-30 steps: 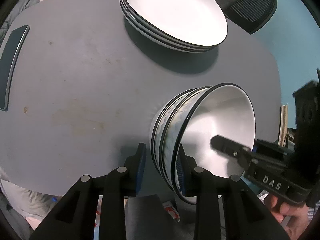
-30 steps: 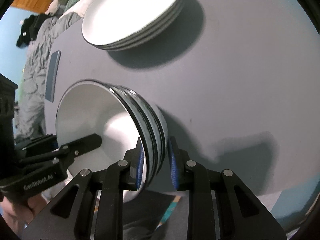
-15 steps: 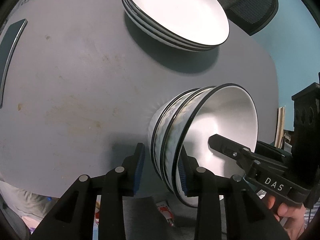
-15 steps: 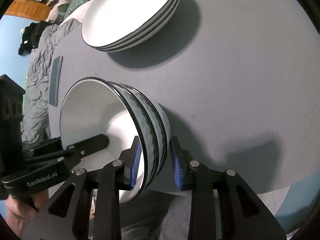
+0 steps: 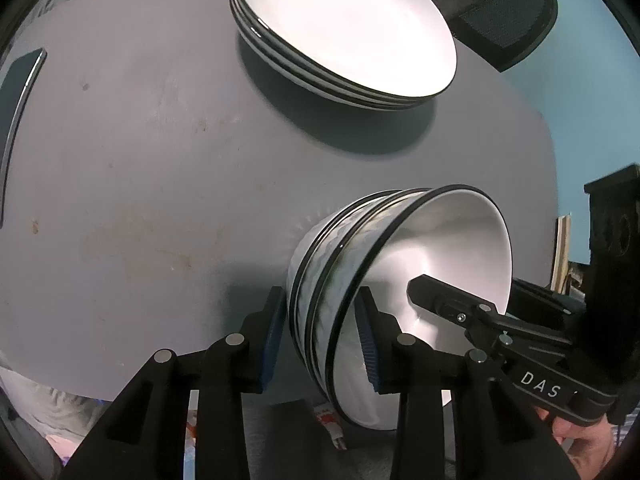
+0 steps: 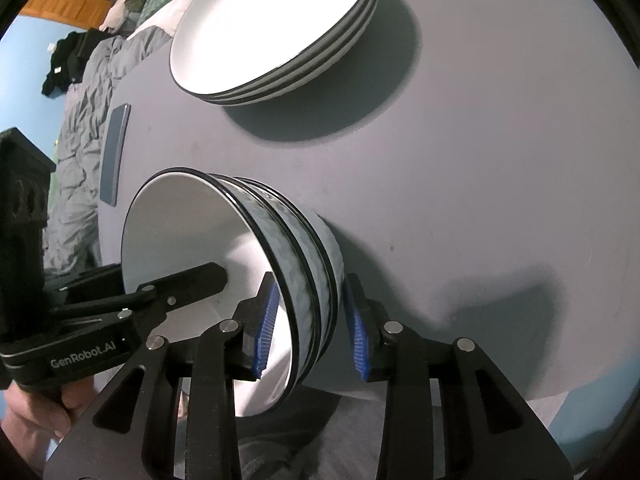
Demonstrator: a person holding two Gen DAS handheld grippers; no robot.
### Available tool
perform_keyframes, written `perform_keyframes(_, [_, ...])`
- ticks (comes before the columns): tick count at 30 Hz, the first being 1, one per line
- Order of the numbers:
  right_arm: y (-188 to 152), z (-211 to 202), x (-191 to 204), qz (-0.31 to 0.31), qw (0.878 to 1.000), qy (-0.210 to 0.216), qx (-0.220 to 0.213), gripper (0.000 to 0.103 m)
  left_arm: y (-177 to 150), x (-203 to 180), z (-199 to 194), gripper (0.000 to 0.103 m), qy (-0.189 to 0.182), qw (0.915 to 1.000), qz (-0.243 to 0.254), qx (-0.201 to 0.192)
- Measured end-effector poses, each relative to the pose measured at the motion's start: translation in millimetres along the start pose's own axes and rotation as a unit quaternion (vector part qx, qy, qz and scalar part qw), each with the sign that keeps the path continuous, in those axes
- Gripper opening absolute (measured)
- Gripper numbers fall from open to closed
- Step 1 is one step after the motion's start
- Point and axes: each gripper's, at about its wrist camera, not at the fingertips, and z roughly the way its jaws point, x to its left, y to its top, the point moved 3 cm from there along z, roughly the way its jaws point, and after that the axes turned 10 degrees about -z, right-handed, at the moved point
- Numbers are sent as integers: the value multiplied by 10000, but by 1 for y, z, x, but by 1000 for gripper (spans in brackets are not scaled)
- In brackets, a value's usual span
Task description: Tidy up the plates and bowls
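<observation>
The left hand-held gripper (image 5: 322, 338) is seen nearest in the left wrist view, its jaws set narrow astride the near wall of the bowls (image 5: 404, 280), one blue pad outside the stack and the other inside the top bowl. A thin gap shows at the outer pad, so the wall lies between the pads without being clearly pressed. In the right wrist view, the right hand-held gripper (image 6: 314, 326) is placed likewise on the opposite wall of the bowls (image 6: 248, 264), one pad inside and one outside, with a visible gap at the outer pad; the jaws are narrow and the stack is not clamped. Each gripper is seen in the other's view reaching into the top bowl: the right one (image 5: 420, 286) from the right edge, the left one (image 6: 216, 276) from the left edge, each with fingers of the person's hand wrapped round its handle. The bowls are nested, white inside with dark rims, and stand on the grey surface (image 5: 140, 168) close to its near edge. Beyond them, well apart, a stack of white plates (image 5: 348, 28) with dark rims rests on the surface. At the left edge of the surface a dark flat phone (image 6: 116, 148) is seen.
</observation>
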Motion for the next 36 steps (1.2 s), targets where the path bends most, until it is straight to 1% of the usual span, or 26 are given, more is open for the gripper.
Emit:
perform_keyframes(3, [1,0,3,-28,10000,-64,62,30,-4,-1,-2,35,65,9999,82,-84])
perform_keyframes(6, [4,1,4,-176,9996,-116,162,27,-5,-2,-4,35,155,9998,33,-102])
perform_keyframes(9, [5,0,8,-353,9990,-223,173,24,-6,0,-4,35,164,9998,31,-73])
perform_keyframes(12, [8,-1,7,-324,9991,-182,192,19,-5,3,-7,33,145,9999,-49,-43])
perform_keyframes(20, [15,-4,16,-381,9988,-257,151,18,1,1,-13,33,203,9997,-87,-105])
perform_keyframes(26, [13,-2,11,-259,9992,-225,198,18,1,0,-10,32,268,9995,-44,-177])
perform_keyframes(31, [14,-1,7,-219,9993,-273,155,17,5,6,-10,25,149,9997,-128,-152])
perform_keyframes(36, [12,-1,6,-235,9993,-225,176,18,5,15,-12,24,27,9997,-172,-147])
